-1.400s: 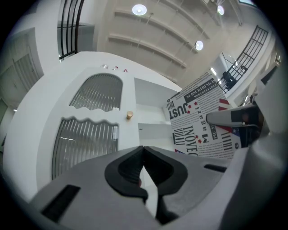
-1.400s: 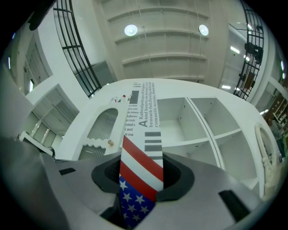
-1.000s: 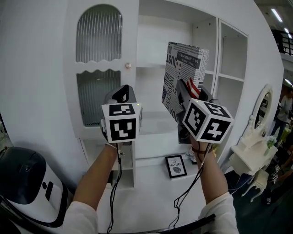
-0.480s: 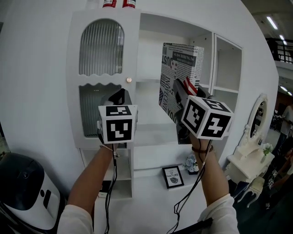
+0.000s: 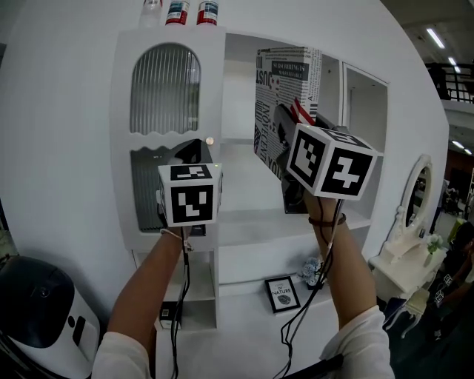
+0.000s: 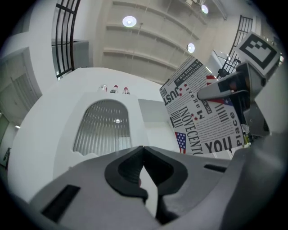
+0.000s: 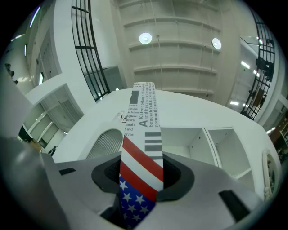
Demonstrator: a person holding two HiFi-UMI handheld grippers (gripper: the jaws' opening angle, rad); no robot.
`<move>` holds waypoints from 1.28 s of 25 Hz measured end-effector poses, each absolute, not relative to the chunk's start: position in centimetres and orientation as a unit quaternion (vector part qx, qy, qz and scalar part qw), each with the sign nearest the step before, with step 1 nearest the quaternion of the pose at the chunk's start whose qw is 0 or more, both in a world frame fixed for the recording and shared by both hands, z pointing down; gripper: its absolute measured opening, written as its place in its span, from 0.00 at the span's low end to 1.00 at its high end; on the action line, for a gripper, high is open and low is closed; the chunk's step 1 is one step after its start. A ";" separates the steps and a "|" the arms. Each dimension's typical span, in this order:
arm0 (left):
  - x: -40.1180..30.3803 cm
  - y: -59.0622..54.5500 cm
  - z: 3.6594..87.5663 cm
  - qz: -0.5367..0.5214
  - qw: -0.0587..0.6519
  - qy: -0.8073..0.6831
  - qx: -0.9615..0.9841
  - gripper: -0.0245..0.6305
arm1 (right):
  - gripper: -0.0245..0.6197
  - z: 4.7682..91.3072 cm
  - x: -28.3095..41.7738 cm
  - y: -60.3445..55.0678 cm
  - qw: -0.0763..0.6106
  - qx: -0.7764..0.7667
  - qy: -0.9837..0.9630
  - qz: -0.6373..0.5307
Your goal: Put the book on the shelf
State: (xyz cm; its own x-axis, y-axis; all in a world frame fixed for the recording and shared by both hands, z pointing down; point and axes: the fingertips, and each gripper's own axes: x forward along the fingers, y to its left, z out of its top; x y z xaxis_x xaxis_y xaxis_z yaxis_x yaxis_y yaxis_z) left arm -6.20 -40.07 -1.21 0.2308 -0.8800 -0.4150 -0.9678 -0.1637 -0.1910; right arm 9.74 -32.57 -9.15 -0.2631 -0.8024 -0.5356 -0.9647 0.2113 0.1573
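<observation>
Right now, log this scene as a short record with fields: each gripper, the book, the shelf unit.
Right gripper: shut on the newspaper-print book with a stars-and-stripes spine.
Left gripper: shut, empty.
Book position: upright, held in front of the upper open compartment of the white shelf unit, resting on no shelf.
Other items: small framed picture on a lower shelf; small bottles on top of the unit.
Task state: book not yet placed.

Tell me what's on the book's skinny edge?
The book edge shows red-white stripes, white stars on blue, newsprint above; clearest in the right gripper view.
</observation>
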 end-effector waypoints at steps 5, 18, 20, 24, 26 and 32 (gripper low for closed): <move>-6.7 -40.2 -2.2 0.119 0.200 0.608 -0.759 0.05 | 0.30 -10.9 9.3 -33.4 0.186 -0.577 0.760 0.234; -8.7 -41.2 -3.8 0.130 0.215 0.626 -0.739 0.05 | 0.30 -13.9 9.3 -37.7 0.206 -0.586 0.752 0.220; -8.9 -41.8 -4.2 0.134 0.213 0.626 -0.738 0.05 | 0.30 -14.6 9.2 -38.6 0.204 -0.590 0.749 0.222; -9.1 -42.7 -4.4 0.133 0.213 0.629 -0.736 0.05 | 0.30 -15.3 9.2 -40.0 0.198 -0.592 0.749 0.220; -9.3 -43.1 -4.5 0.134 0.211 0.631 -0.735 0.05 | 0.30 -15.4 9.1 -40.8 0.195 -0.593 0.751 0.217; -10.1 -43.9 -5.3 0.144 0.206 0.634 -0.731 0.05 | 0.30 -16.2 8.5 -43.5 0.186 -0.599 0.750 0.209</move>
State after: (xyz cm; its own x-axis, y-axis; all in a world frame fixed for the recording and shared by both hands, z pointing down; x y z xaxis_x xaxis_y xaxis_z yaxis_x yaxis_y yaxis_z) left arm -10.15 -43.86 -5.33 0.1534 -0.8679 -0.4725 -0.9869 -0.1102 -0.1180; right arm 8.55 -43.48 -16.19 -0.2135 -0.8206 -0.5301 -0.9765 0.1951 0.0912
